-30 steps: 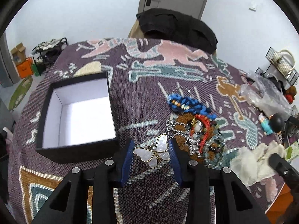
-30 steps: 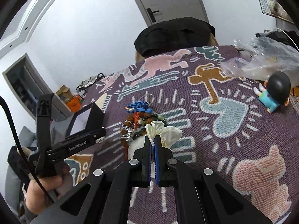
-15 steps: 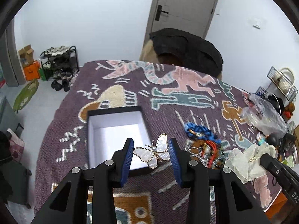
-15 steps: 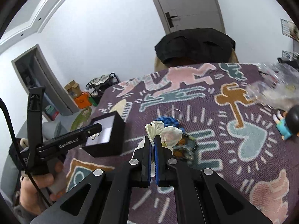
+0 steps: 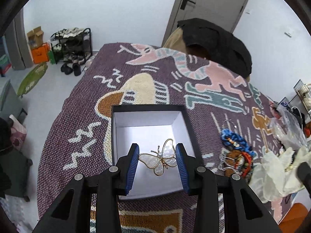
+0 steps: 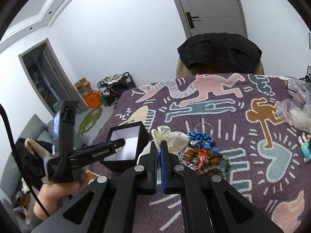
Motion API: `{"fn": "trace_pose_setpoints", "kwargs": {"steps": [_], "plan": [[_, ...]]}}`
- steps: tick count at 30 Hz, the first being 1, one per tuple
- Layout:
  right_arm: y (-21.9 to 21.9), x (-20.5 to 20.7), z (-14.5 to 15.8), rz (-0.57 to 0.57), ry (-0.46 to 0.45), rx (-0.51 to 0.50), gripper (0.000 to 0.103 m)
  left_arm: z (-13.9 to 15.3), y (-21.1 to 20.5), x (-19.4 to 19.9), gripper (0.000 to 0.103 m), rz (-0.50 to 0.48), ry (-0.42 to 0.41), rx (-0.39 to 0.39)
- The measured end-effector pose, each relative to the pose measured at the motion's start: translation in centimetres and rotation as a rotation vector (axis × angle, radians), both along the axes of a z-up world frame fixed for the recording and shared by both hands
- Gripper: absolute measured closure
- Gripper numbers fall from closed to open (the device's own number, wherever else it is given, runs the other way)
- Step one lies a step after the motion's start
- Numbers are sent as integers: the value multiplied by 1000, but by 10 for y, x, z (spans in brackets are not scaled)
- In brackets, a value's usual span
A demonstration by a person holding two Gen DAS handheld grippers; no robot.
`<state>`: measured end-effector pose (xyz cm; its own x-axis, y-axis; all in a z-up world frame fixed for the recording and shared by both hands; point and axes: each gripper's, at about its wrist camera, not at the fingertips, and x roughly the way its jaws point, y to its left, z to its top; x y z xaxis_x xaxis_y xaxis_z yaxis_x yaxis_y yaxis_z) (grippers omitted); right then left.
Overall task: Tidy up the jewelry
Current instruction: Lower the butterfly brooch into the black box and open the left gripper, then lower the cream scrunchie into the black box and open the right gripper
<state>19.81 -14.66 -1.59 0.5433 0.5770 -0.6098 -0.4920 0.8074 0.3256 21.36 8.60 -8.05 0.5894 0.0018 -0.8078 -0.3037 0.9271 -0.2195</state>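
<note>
**Butterfly brooch held above the open box**

While your left gripper [image 5: 157, 160] hangs over the open black box [image 5: 114, 136], its blue pads [image 5: 133, 162] are clamped on the two wingtips of a butterfly brooch [image 5: 158, 160]. You hold the brooch level between the pads, gold-rimmed and pearly white, with the white floor of the box showing directly behind it. From this view you cannot tell for sure how far above the floor it sits.

Your right gripper [image 6: 159, 151] is pinched tight on a cream gauze pouch [image 6: 171, 136], whose gathered top sticks up just past the fingertips. It floats above the patterned purple cloth [image 6: 243, 136], between the box [image 6: 142, 134] and the heap of jewelry [image 6: 204, 155].

That heap lies on the cloth to the right of the box: a blue braided piece [image 5: 236, 139] at the far end, red and brown beads nearer you. Beyond it, at the right edge, sit crumpled clear bags [image 5: 289, 126].
</note>
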Motion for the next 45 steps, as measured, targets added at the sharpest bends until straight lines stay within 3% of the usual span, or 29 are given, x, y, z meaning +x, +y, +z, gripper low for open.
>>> {"fn": "trace_pose_setpoints", "kwargs": {"steps": [5,9,16,19,25,30,33,35,37,39,45], "plan": [[13,4,-1,8,7,-14,99,-11,6,5,61,6,40,4],[26,6,0,21,8,-19,99,-9,11,2,49,-20,31,-16],[51,10,4,53,5,-20,99,-4,26,-5,46,-26,13,-28],[62,10,4,71,4,-18,99,6,33,-14,46,-20,-25,-65],[89,13,6,114,22,-9,99,35,49,-39,45,4,-102,-52],[112,15,5,140,29,-1,99,56,65,-63,18,46,-183,-7],[125,16,3,157,26,8,98,62,73,-74,10,69,-215,3],[132,17,-2,178,41,9,87,63,77,-79,7,79,-224,0],[131,16,-7,189,57,10,43,64,80,-83,6,82,-235,-9],[123,14,-12,164,36,10,31,65,80,-86,2,79,-248,-18],[88,19,-24,115,82,35,26,64,66,-91,1,44,-274,-33]]}}
